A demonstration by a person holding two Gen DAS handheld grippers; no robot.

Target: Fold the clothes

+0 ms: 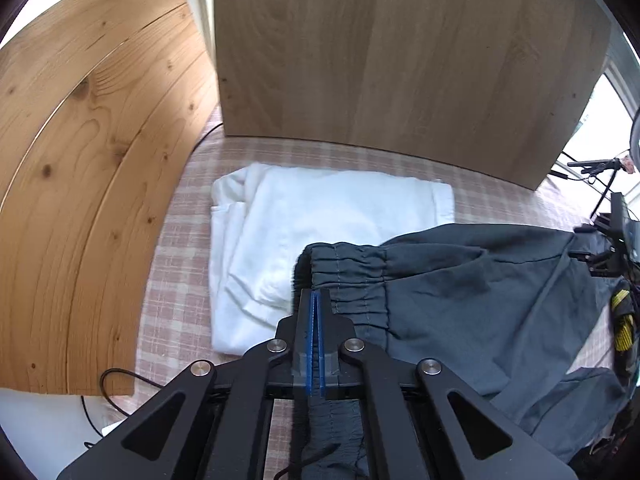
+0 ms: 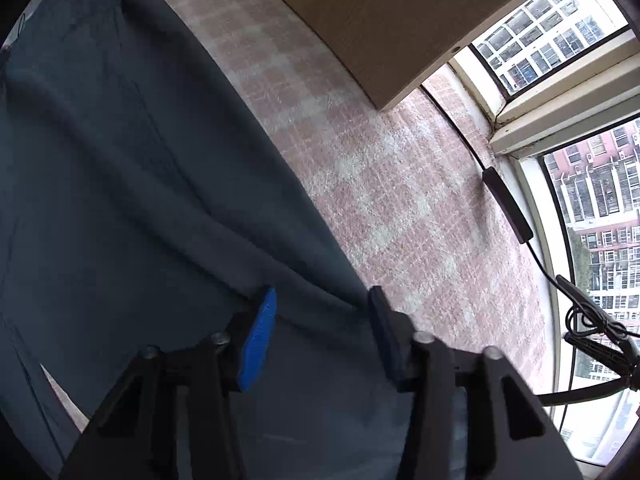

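Dark grey trousers point(image 1: 472, 300) with an elastic waistband lie on a pink checked cloth point(image 1: 180, 240). My left gripper point(image 1: 316, 300) is shut on the waistband and holds it just above the cloth. In the right wrist view the same grey fabric point(image 2: 120, 184) fills the left side. My right gripper point(image 2: 320, 300) is open, its blue-padded fingers point(image 2: 260, 336) astride a fold at the fabric's edge. A folded white garment point(image 1: 304, 232) lies behind the waistband.
A light wooden panel point(image 1: 400, 52) stands upright at the back, and wooden planks point(image 1: 80, 184) run along the left. Black cables and a stand point(image 2: 592, 320) sit by the window point(image 2: 592, 208) on the right. A cable point(image 1: 116, 380) lies near the front left.
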